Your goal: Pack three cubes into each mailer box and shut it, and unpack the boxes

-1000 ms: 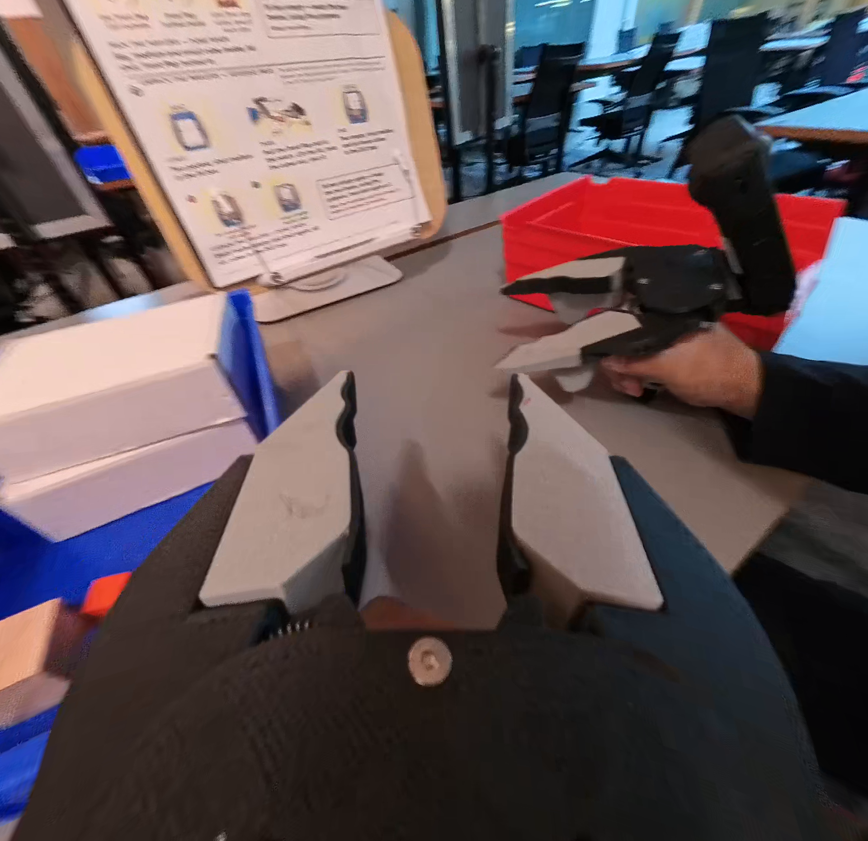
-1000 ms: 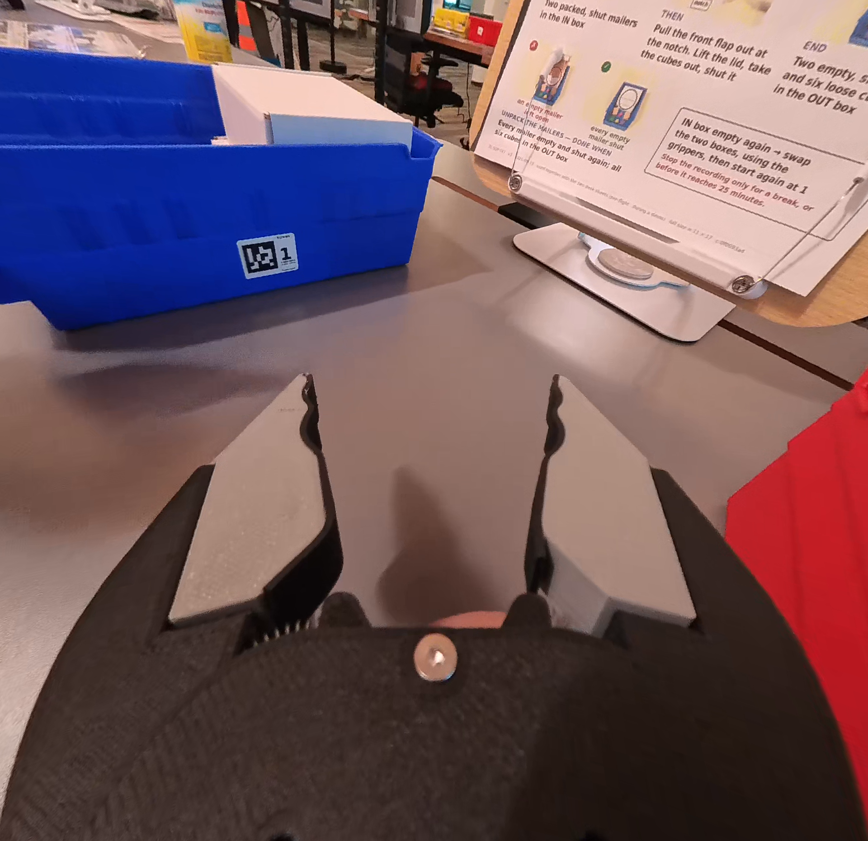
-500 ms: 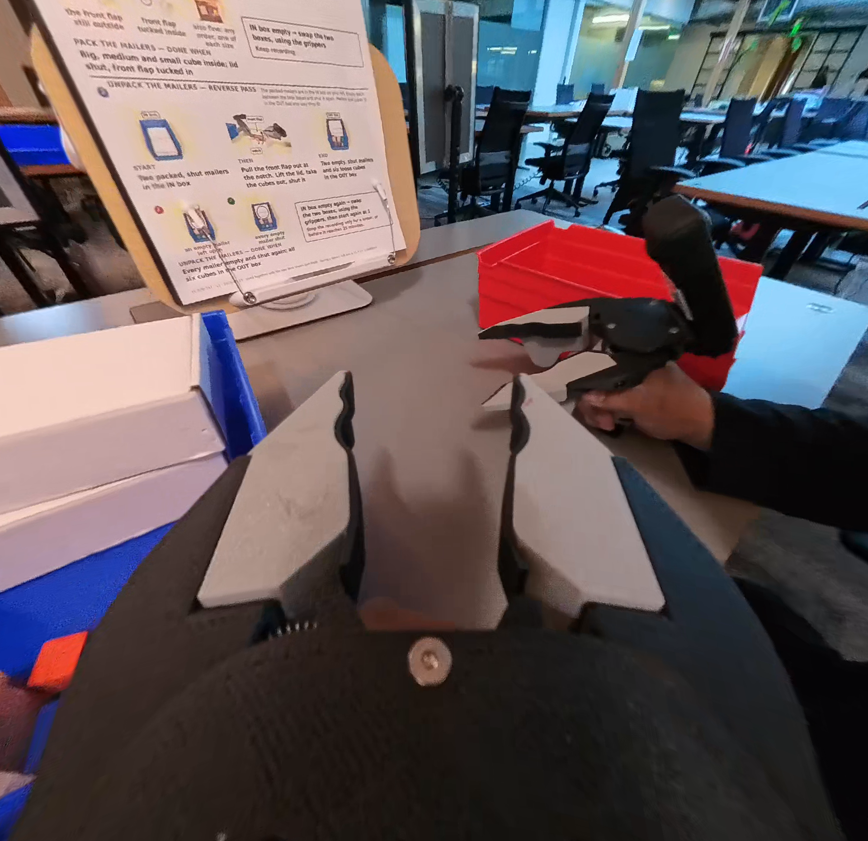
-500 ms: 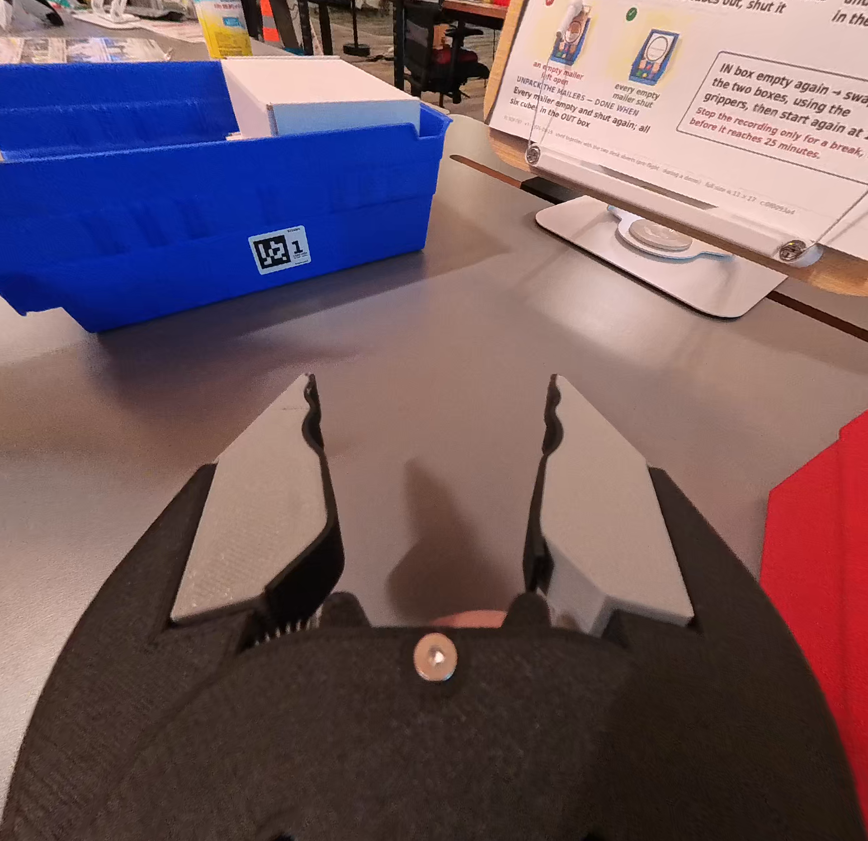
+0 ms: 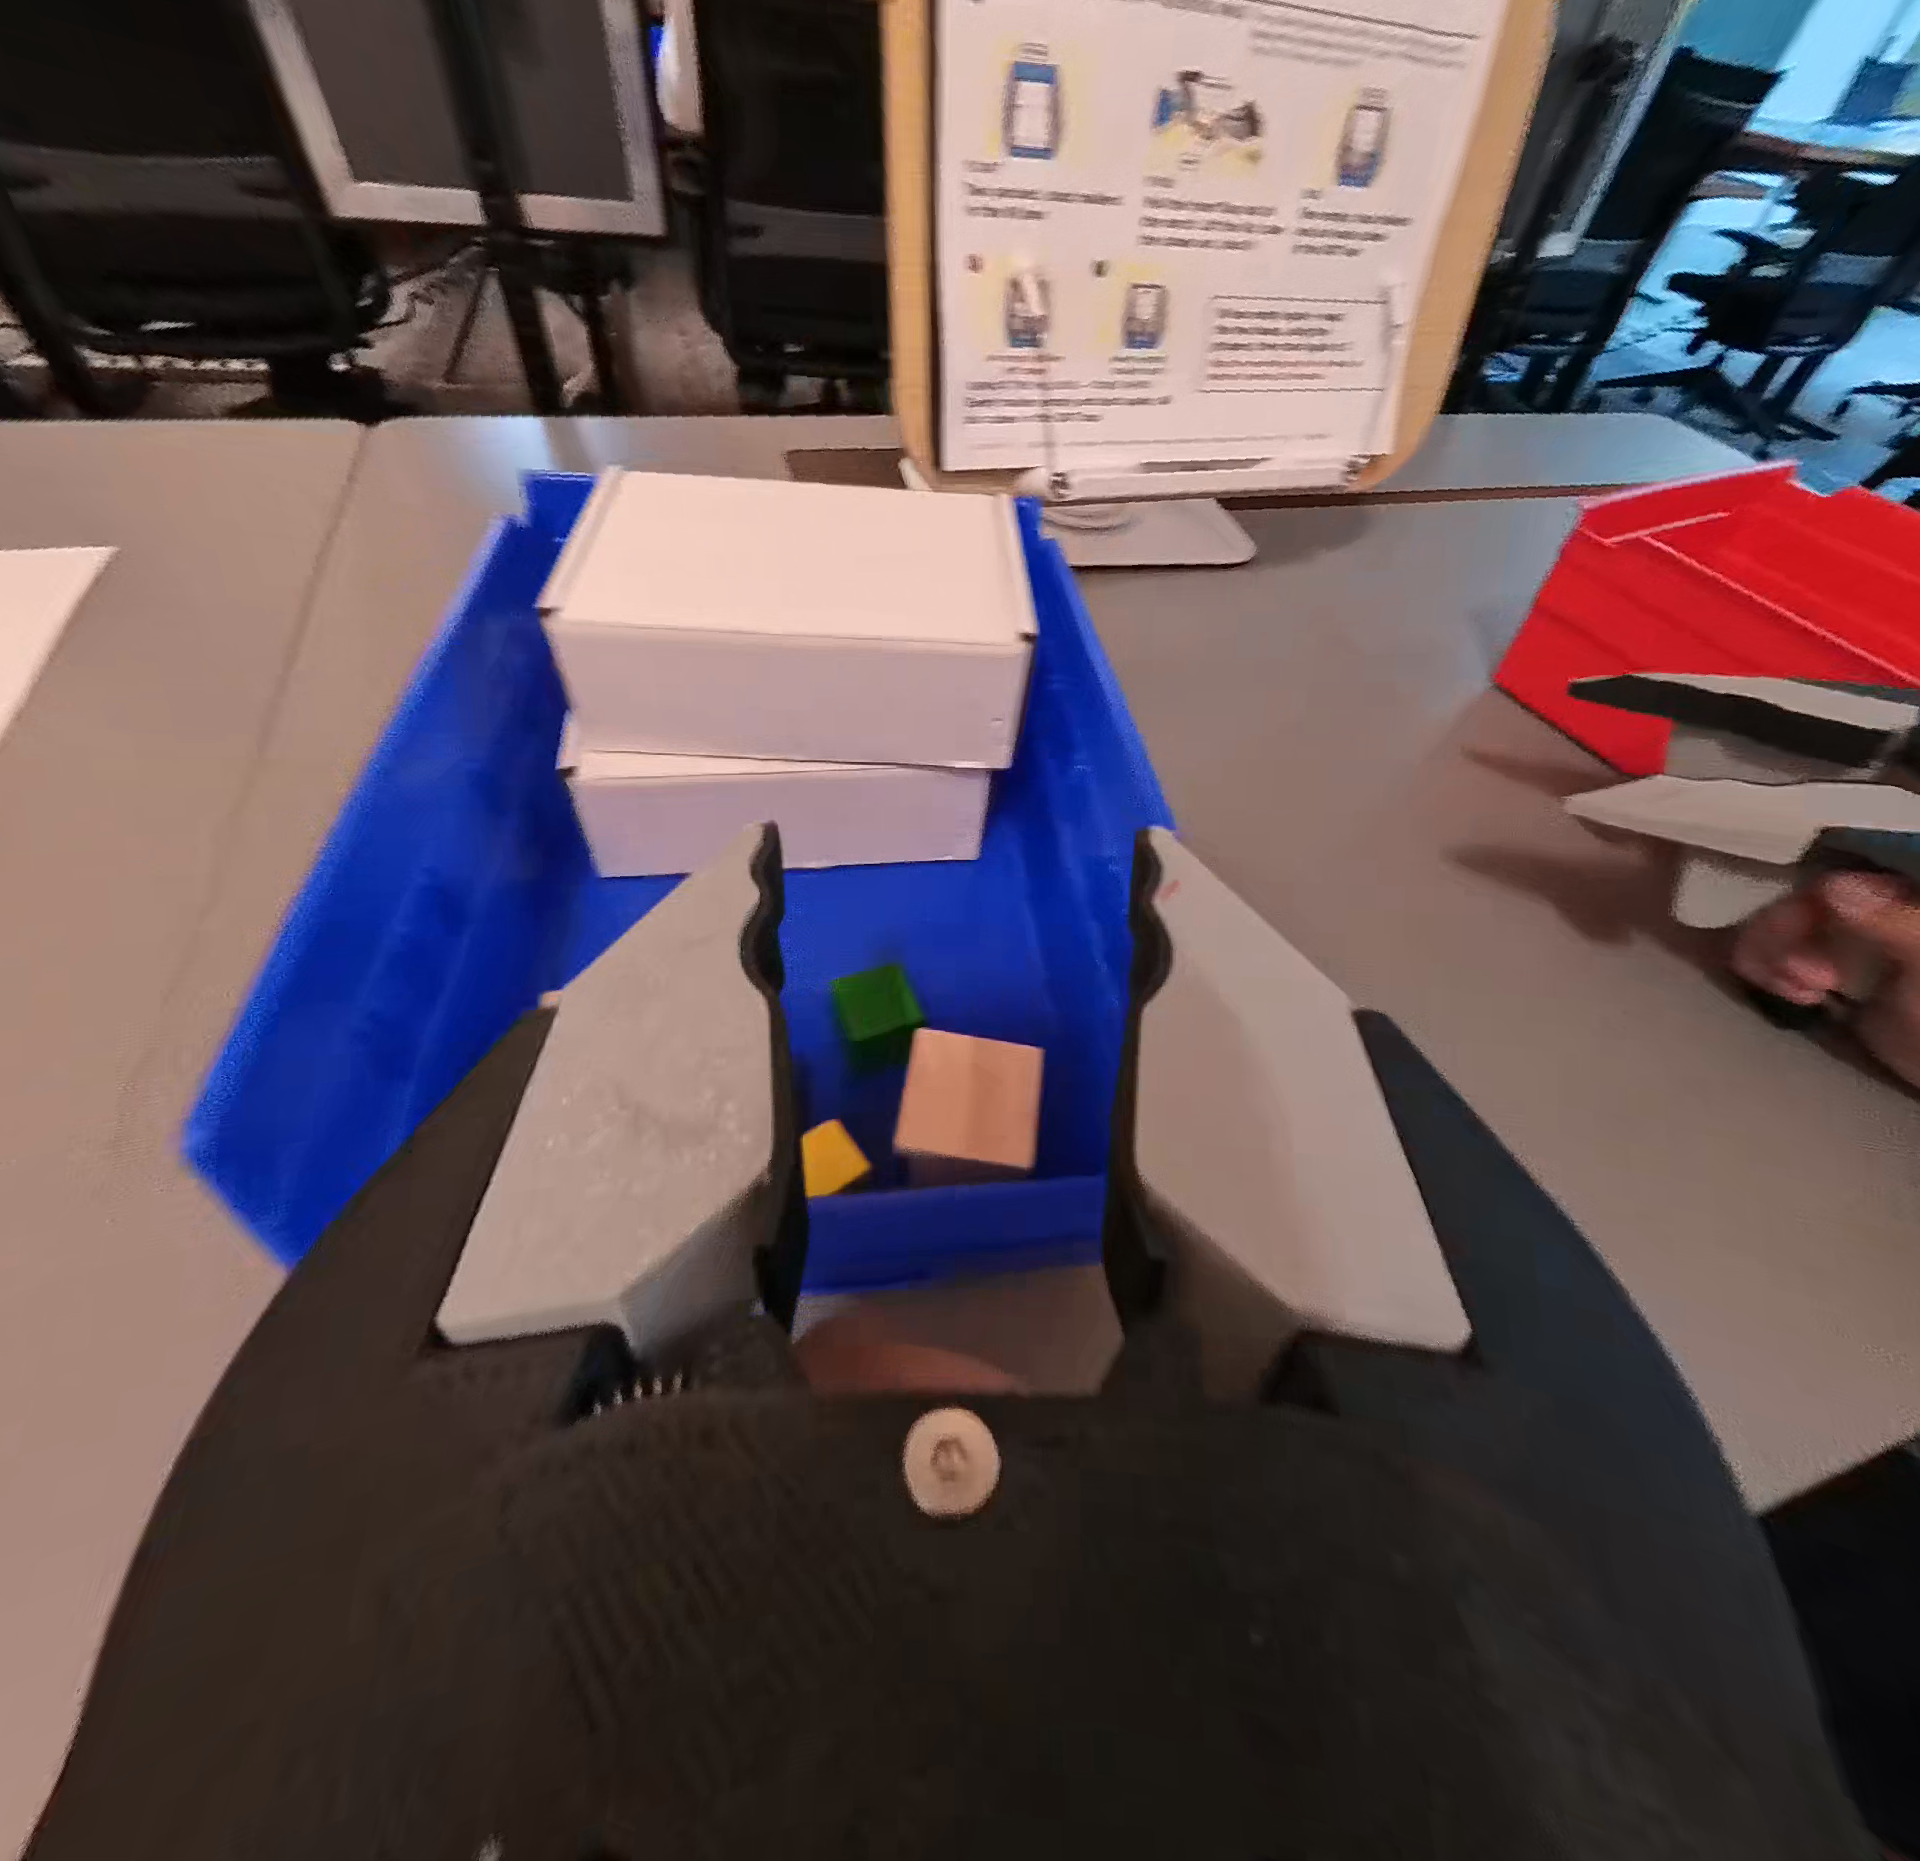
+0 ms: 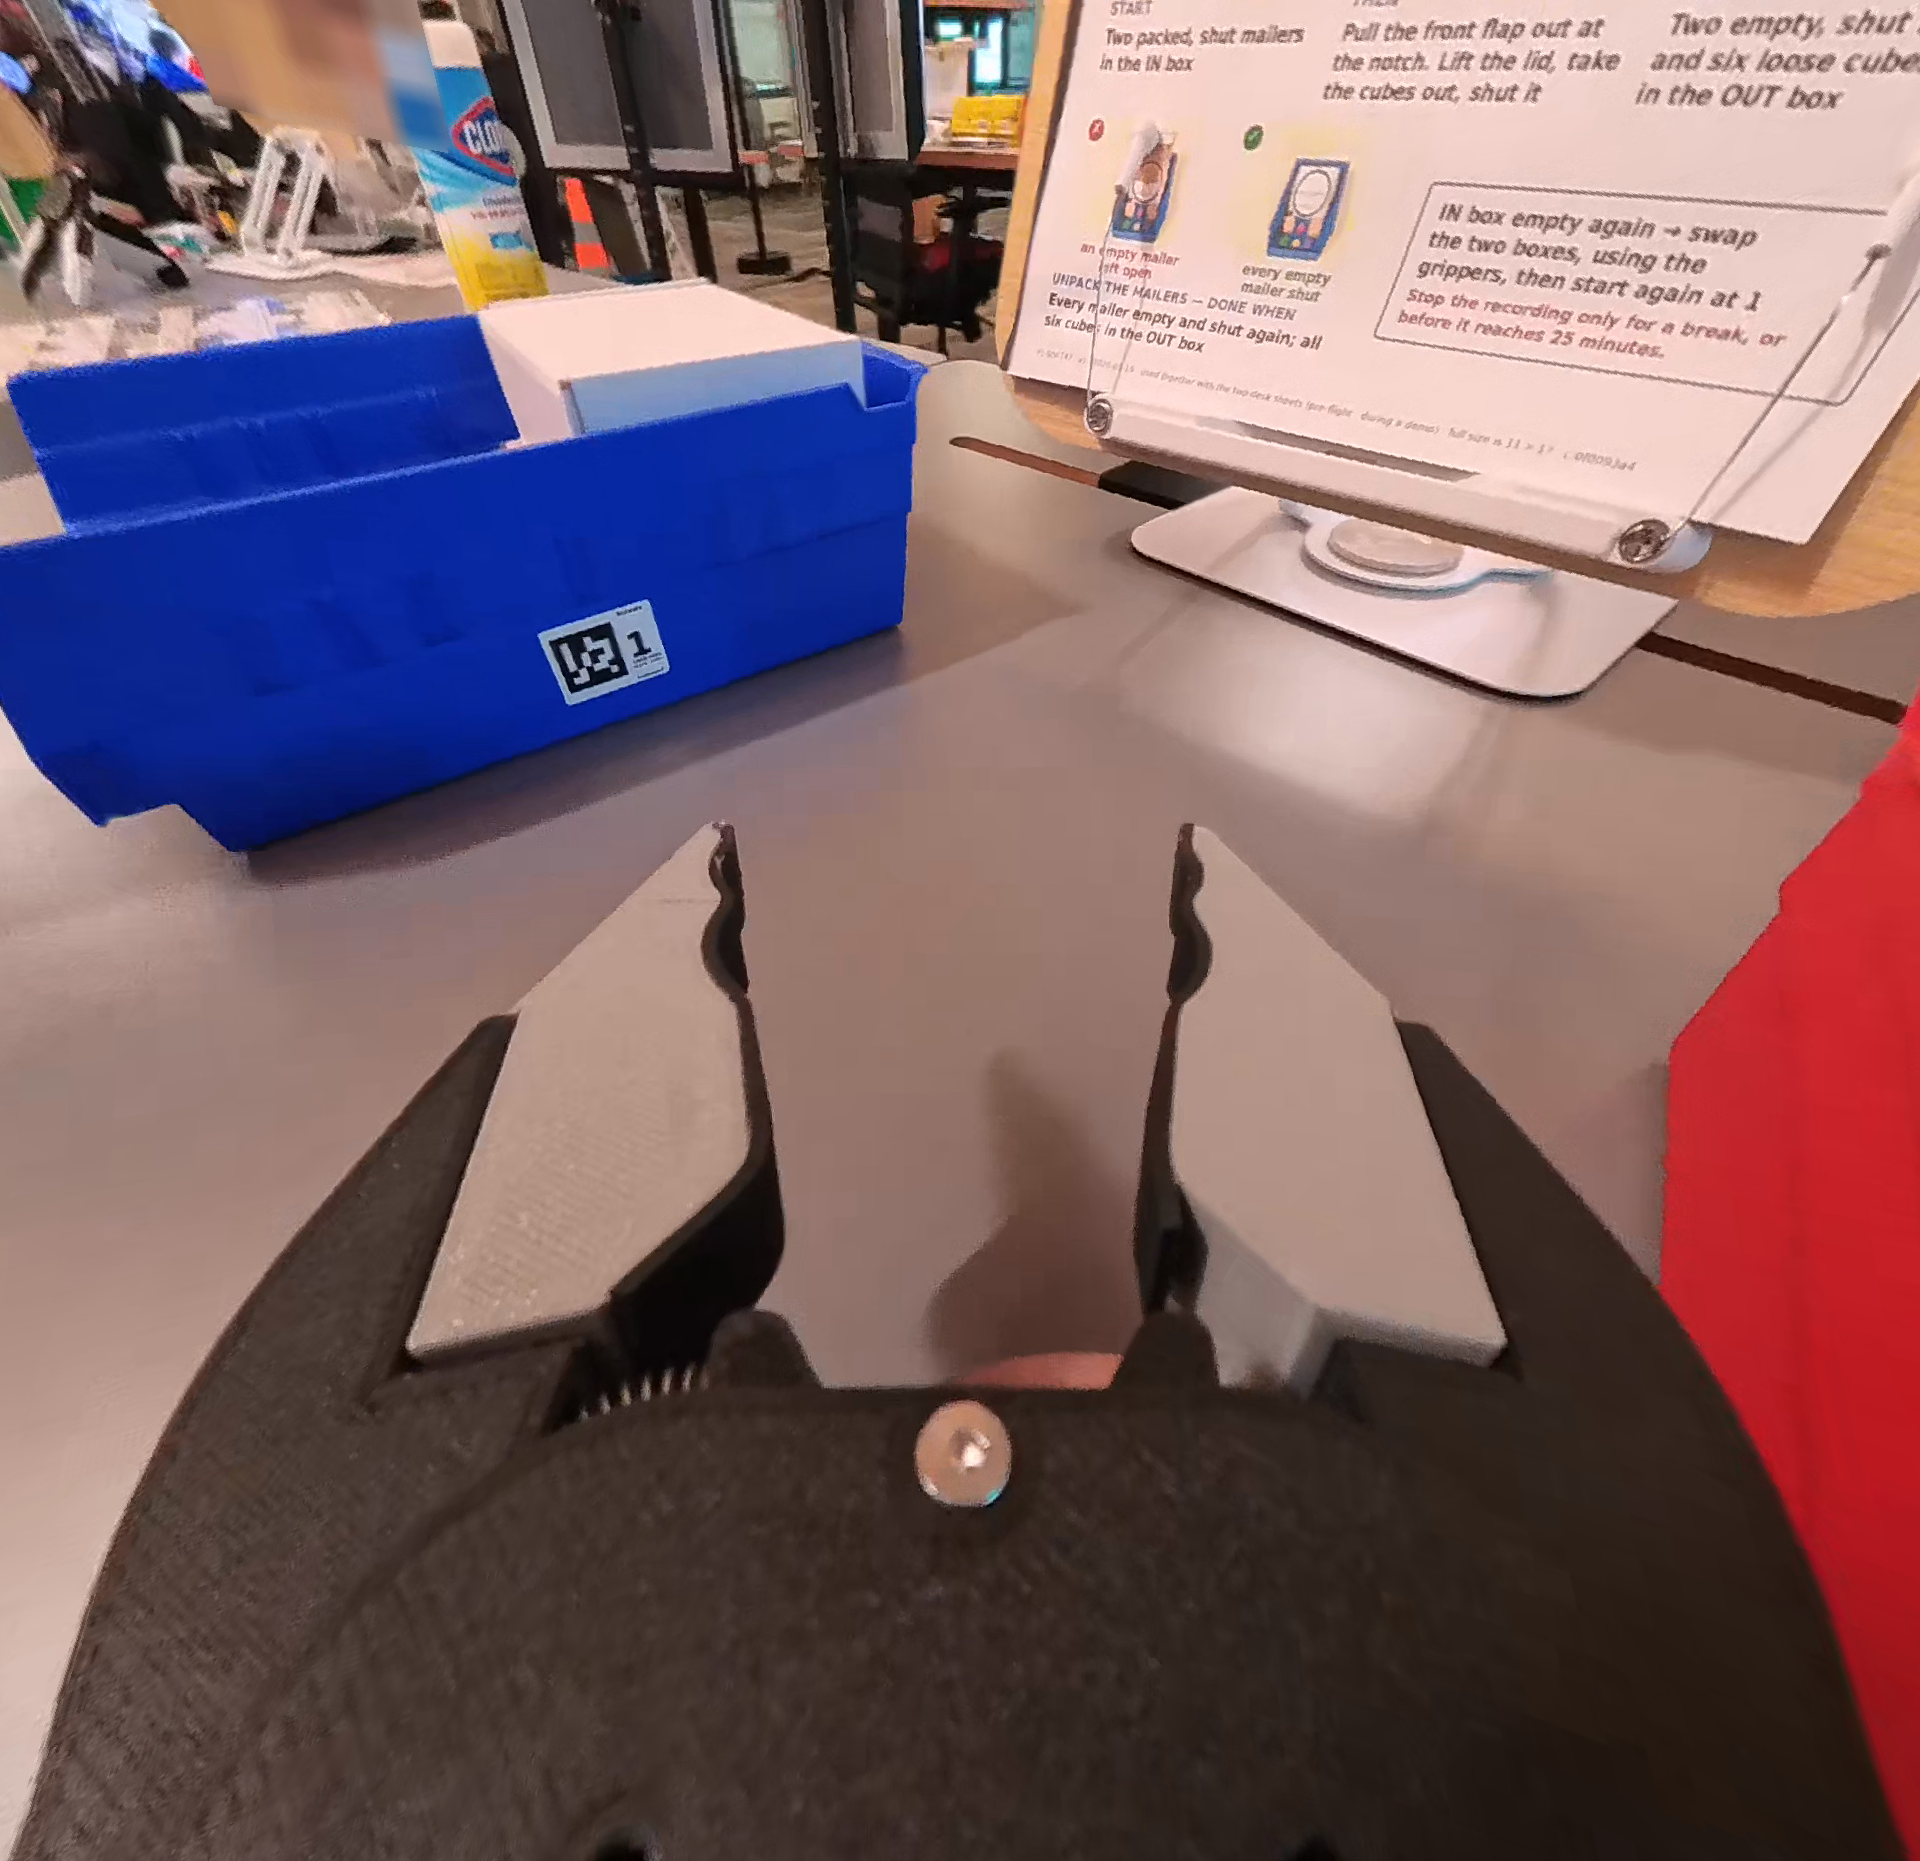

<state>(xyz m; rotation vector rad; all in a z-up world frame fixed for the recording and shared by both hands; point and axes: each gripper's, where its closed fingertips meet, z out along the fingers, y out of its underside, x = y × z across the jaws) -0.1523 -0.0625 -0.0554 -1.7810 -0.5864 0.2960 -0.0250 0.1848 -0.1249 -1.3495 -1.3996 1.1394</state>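
Two shut white mailer boxes (image 5: 790, 616) lie stacked at the far end of a blue bin (image 5: 416, 897). At its near end lie a green cube (image 5: 876, 1001), a larger tan wooden cube (image 5: 971, 1094) and a yellow cube (image 5: 831, 1157), partly hidden by my finger. My left gripper (image 5: 951, 855) is open and empty, above the bin's near end. My right gripper (image 6: 951, 845) is open and empty over bare table, right of the blue bin (image 6: 312, 668); it also shows in the left wrist view (image 5: 1662, 741). The top mailer box (image 6: 665, 357) rises above the bin wall.
A red bin (image 5: 1745, 606) stands at the right, its wall close beside my right gripper (image 6: 1818, 1084). An instruction sheet on a stand (image 5: 1184, 211) is at the table's back, its base (image 6: 1455, 606) ahead of my right gripper. A white sheet (image 5: 42, 606) lies far left. The right gripper is farther from the larger tan wooden cube (image 5: 971, 1094), some 25 cm, than the left, some 11 cm.
My left gripper has swung left and tilted down, from facing the table middle to looking into the blue bin. My right gripper has shifted only slightly and stays open.
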